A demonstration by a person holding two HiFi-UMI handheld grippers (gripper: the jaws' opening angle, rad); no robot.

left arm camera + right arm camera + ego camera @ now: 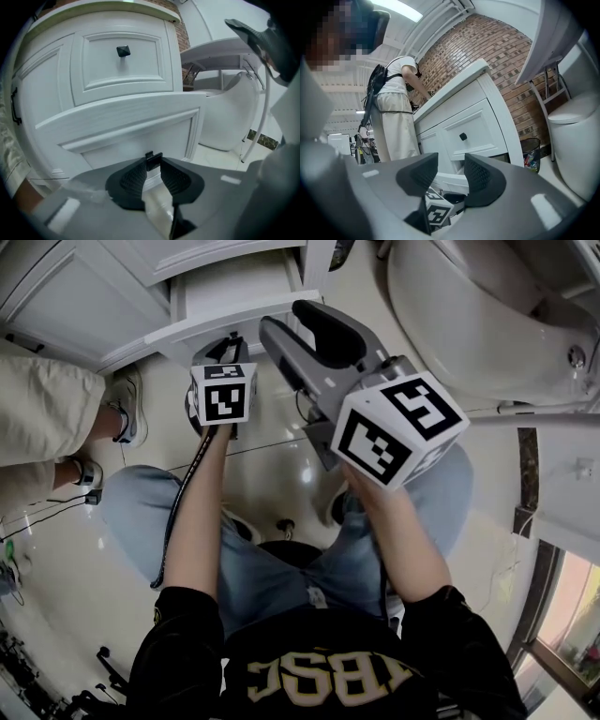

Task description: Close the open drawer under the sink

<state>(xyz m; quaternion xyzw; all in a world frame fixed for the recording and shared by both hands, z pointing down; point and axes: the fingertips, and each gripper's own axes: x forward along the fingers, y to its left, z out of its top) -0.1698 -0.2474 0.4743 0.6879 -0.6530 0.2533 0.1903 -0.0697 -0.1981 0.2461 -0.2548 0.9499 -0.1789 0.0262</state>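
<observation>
The white drawer (246,322) under the sink counter stands pulled out from the cabinet; in the left gripper view its panelled front (131,126) fills the middle. My left gripper (153,162) is shut on the small black knob (151,158) of that drawer front, pointing down at it. From above, the left gripper (228,343) sits against the drawer's front edge. My right gripper (289,321) hovers just right of it, level, jaws nearly together with nothing between them. In the right gripper view the right gripper (451,161) looks at the open drawer (452,182).
A closed upper drawer with a black knob (123,51) sits above. A toilet (487,306) stands to the right, a waste bin (530,151) beside the cabinet. A person in beige trousers (47,418) stands at the counter on the left.
</observation>
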